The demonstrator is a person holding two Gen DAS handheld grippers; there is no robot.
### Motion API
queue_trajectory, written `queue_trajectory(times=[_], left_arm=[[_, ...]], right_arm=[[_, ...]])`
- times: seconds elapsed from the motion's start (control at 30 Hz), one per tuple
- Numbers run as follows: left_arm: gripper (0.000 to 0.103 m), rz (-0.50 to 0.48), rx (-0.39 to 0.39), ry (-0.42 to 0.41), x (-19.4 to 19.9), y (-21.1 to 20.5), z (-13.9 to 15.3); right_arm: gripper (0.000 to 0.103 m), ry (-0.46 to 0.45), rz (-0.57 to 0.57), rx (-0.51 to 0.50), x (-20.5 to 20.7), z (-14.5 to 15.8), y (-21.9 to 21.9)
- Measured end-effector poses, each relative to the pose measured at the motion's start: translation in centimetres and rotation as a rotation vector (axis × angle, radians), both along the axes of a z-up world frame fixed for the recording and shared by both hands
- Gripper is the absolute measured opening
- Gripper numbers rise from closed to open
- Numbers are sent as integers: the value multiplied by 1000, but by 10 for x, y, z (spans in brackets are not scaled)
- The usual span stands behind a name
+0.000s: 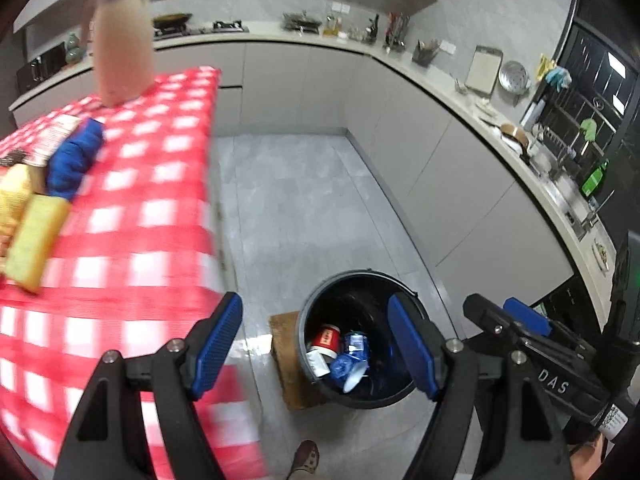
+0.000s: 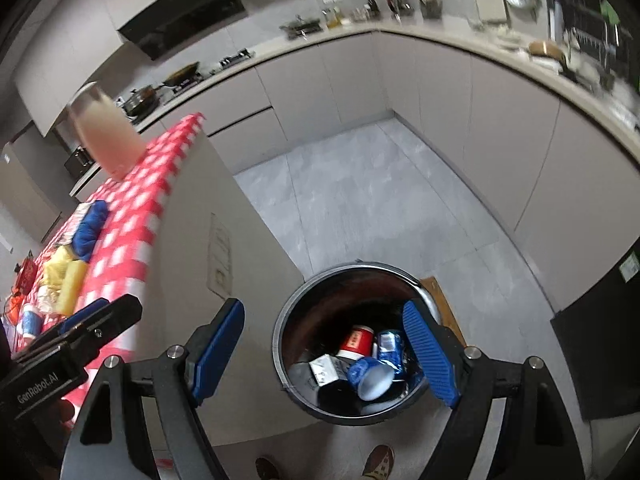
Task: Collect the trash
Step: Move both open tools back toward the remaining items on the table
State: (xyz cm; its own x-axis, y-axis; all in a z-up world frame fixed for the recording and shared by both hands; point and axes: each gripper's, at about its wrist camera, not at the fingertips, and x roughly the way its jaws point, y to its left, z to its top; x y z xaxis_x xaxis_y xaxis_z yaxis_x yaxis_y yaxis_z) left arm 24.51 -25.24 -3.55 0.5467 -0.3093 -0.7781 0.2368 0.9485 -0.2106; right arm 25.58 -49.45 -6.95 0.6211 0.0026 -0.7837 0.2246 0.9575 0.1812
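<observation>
Both grippers hang above the dark bin (image 2: pixel 352 344) on the floor, jaws wide and holding nothing. The right gripper (image 2: pixel 324 348) is directly over the bin's mouth; the left gripper (image 1: pixel 314 344) sits over the bin's near edge and the bench (image 1: pixel 132 216) corner. Inside the bin lie a red cup (image 2: pixel 356 341), a blue cup (image 2: pixel 370 376), a crushed can (image 2: pixel 389 347) and a small carton (image 2: pixel 326 369). On the bench's checked cloth rest a blue cloth (image 1: pixel 74 158), yellow sponges (image 1: pixel 36 236) and a tall jug (image 1: pixel 122 36).

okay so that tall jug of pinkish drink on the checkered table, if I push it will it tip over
Probably yes if pushed high up: the jug looks tall and narrow for its base. It looks nearly full, so likely heavy and liable to slosh. It also stands near the edge of the checkered table, so a sideways shove seems risky.
</observation>
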Motion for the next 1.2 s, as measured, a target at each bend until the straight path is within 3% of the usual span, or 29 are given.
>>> queue_trajectory(times=[0.23,0.7,0.97,1.2], left_arm=[[81,75,6,-51,-13,76,23],[81,221,16,-88,-21,261,27],[81,297,30,-68,-21,334,17],[81,390,41,-52,-16,363,7]], right_arm=[[84,-52,71,-44,-6,39,96],[84,-90,166,-122,-1,50,293],[84,-69,219,-105,7,39,366],[84,-64,315,-108,31,35,397]])
